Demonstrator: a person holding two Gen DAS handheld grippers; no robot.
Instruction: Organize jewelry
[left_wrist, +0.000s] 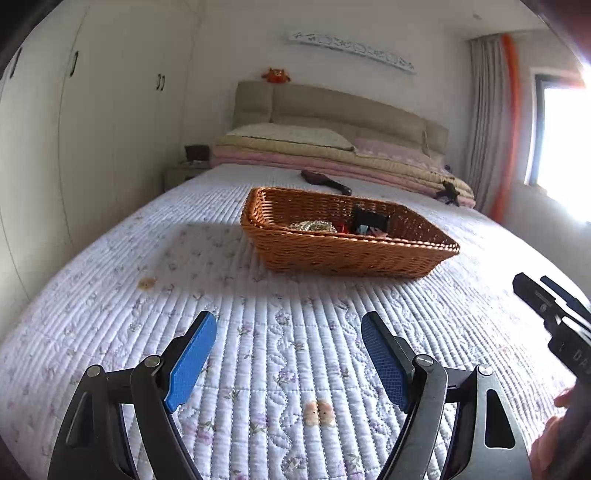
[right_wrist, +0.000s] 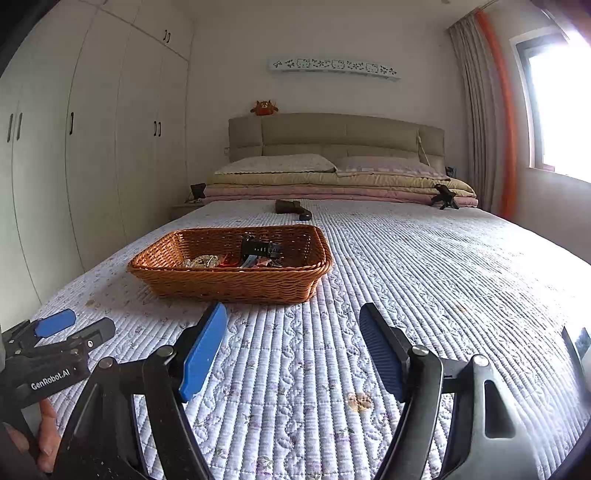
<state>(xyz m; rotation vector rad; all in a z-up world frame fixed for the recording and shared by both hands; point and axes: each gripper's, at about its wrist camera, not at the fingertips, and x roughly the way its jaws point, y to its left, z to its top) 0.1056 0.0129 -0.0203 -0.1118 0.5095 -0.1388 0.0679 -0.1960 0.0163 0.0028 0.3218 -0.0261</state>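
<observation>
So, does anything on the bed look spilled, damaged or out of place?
Nothing looks spilled or damaged. The jewelry lies inside the wicker basket, which sits flat on the quilt. Only a dark hairbrush lies loose behind it.

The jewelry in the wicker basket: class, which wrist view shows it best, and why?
The right wrist view: the jewelry lies spread across the wicker basket floor, above its near rim. In the left wrist view the jewelry is mostly hidden behind the basket's near wall.

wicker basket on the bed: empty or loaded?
Loaded. The wicker basket holds a silvery chain pile, something red beside it, and a black item against the far wall; its left part looks bare.
</observation>
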